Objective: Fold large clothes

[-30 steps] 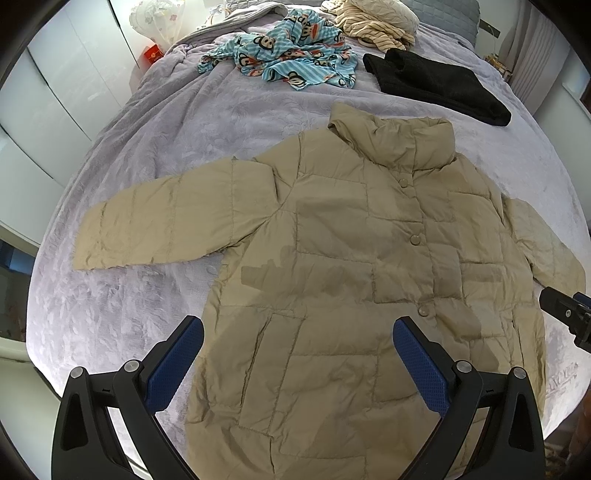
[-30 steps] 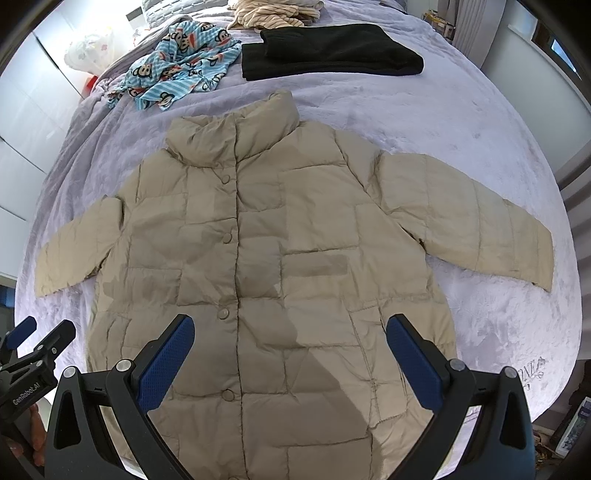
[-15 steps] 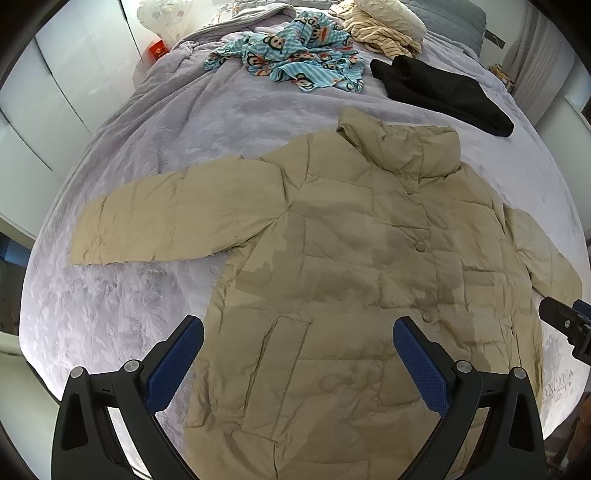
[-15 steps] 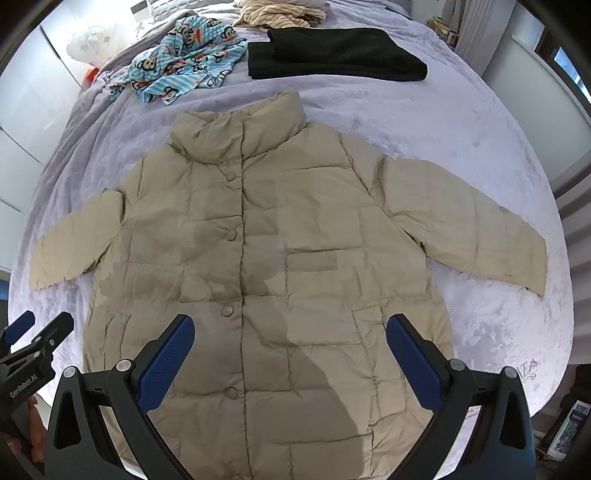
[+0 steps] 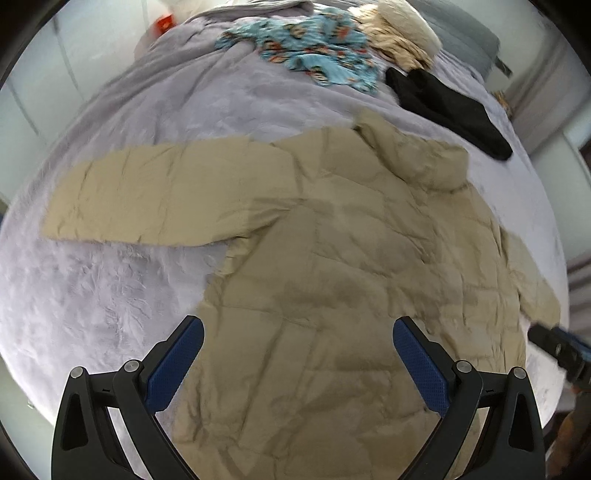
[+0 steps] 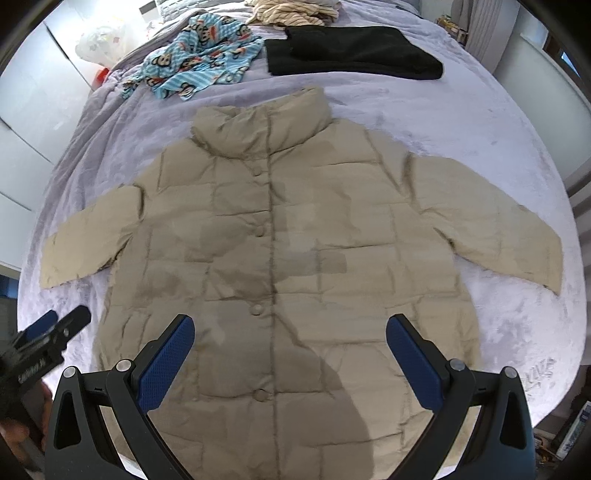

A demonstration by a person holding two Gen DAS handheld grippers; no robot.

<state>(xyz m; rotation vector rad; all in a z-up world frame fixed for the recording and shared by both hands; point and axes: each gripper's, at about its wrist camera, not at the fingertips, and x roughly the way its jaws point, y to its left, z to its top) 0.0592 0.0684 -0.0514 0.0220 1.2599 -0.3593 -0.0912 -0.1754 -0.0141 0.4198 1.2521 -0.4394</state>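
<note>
Beige puffer jacket [image 6: 280,258] flat, buttoned, sleeves out at 3 and 9 o'clock: no fold begun. Left gripper [image 5: 297,360], right gripper [image 6: 290,354] both wide open, empty.

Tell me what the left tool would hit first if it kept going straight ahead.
Most likely the beige quilted puffer jacket spread flat on the lilac plush bedspread. The open left tool points at its lower front; depth is unclear.

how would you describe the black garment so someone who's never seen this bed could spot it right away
On the lilac bed, look past the collar of the beige jacket spread flat in the middle. The black garment lies there, folded into a neat slab. It is the only plain dark piece, right of the crumpled blue monkey-print cloth and nearer than the striped cream pile.
</note>
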